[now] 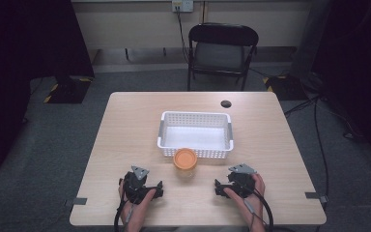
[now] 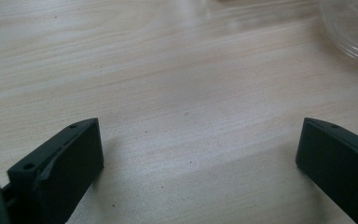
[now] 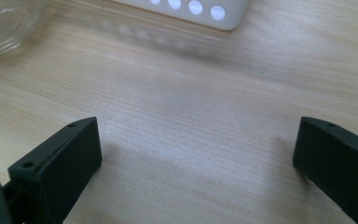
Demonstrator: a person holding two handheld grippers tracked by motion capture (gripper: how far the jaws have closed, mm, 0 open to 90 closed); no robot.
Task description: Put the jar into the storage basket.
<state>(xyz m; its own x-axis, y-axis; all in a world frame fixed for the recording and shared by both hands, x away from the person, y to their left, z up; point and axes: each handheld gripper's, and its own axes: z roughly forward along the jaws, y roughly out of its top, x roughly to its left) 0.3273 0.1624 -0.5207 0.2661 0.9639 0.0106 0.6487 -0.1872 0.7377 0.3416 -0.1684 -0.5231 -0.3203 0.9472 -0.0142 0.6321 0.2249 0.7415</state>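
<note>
A clear jar with an orange lid [image 1: 185,159] stands on the wooden table [image 1: 125,125], just in front of a white perforated basket [image 1: 195,134] that looks empty. My left gripper [image 1: 147,181] rests near the table's front edge, left of the jar, jaws wide open over bare wood [image 2: 200,140]. The jar's glass base [image 2: 352,28] shows at the top right of the left gripper view. My right gripper [image 1: 228,180] sits to the jar's right, also open with nothing between its jaws [image 3: 198,140]. The right gripper view has the glass base [image 3: 7,23] at top left and the basket's corner [image 3: 200,11] ahead.
A small black disc [image 1: 226,103] lies near the table's far edge. A black folding chair [image 1: 222,48] stands beyond the table. Cables run across the floor at the right.
</note>
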